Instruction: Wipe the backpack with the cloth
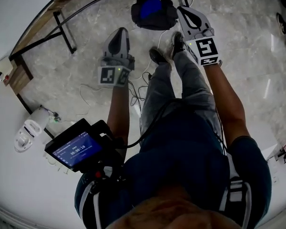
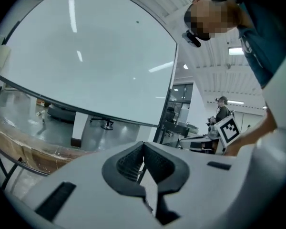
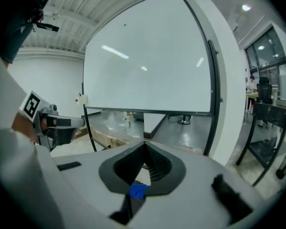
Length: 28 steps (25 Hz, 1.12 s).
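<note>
- Both pairs of fingers are closed: on the left gripper [image 2: 143, 144] the ribbed pads meet at the tips with nothing between them, and the right gripper [image 3: 144, 146] likewise has its tips together.
- A small blue scrap [image 3: 138, 191] sits low at the root of the right fingers; what it is I cannot tell.
- From the head view the left gripper [image 1: 120, 31] and right gripper [image 1: 182, 8] are held out in front of the person, one to each side of the legs.
- Straight ahead of both grippers stands a large white board [image 2: 86, 56] in a black frame, with a wooden ledge [image 2: 19, 149] along its foot.
- Thin cables [image 1: 90, 97] trail over the marble floor [image 1: 248, 51] by the person's shoes [image 1: 159, 56].
- A small screen [image 1: 78, 149] is mounted at the person's chest, and a white device [image 1: 29, 131] lies at the left edge.
- Black chair frames [image 3: 267, 128] stand at the right of the right gripper view.
- Farther off in the left gripper view another person [image 2: 222, 111] stands among desks.
- On the floor just beyond the shoes lies the black backpack [image 1: 164, 19], with a blue patch [image 1: 150, 7] on top that may be the cloth or part of the bag.
- In the head view the backpack sits between the two grippers, its right edge just beside the right fingers' tips and well apart from the left ones; both gripper views look across the room, not down at it.
</note>
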### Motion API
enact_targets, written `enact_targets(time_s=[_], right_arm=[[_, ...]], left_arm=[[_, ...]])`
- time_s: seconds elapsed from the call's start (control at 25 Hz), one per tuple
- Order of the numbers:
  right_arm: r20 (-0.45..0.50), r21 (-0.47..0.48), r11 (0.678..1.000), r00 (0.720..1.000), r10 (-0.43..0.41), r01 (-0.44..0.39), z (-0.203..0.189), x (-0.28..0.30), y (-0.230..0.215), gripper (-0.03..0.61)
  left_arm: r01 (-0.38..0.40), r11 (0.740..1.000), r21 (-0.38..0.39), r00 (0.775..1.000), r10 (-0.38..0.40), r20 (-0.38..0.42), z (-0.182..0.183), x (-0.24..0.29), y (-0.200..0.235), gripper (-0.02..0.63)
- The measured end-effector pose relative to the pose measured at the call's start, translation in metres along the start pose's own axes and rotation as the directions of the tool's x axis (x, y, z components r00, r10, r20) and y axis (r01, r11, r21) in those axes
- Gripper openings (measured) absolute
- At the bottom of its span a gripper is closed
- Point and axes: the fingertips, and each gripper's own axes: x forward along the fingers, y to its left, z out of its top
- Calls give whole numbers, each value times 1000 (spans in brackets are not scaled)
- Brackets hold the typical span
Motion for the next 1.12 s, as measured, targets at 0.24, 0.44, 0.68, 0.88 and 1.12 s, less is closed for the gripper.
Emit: enact_targets(time_s=[0.24,0.44,0.68,0.88,1.12], right_arm=[[151,-1,1000,988,-19,19,112,-138,10,0],[243,4,1000,970,-9,8,163,-200,17,0],[277,-17,998,959,57,-55,186,-225,42,0],[229,-86,988,962,148,-131,196,-206,57,0],[157,-104,979,969,189,-174,184,-220,59,0]], left_arm=[[61,997,39,995,-64,79,93,-58,-105,2],[76,995,65,989,-84,122,128,-74,-141,2],[-19,998,67,985,7,173,153,-100,-125,2],[-145,989,29,975,138,176,153,-119,-93,2],[-171,985,-21,976,172,137,135,-131,-105,2]])
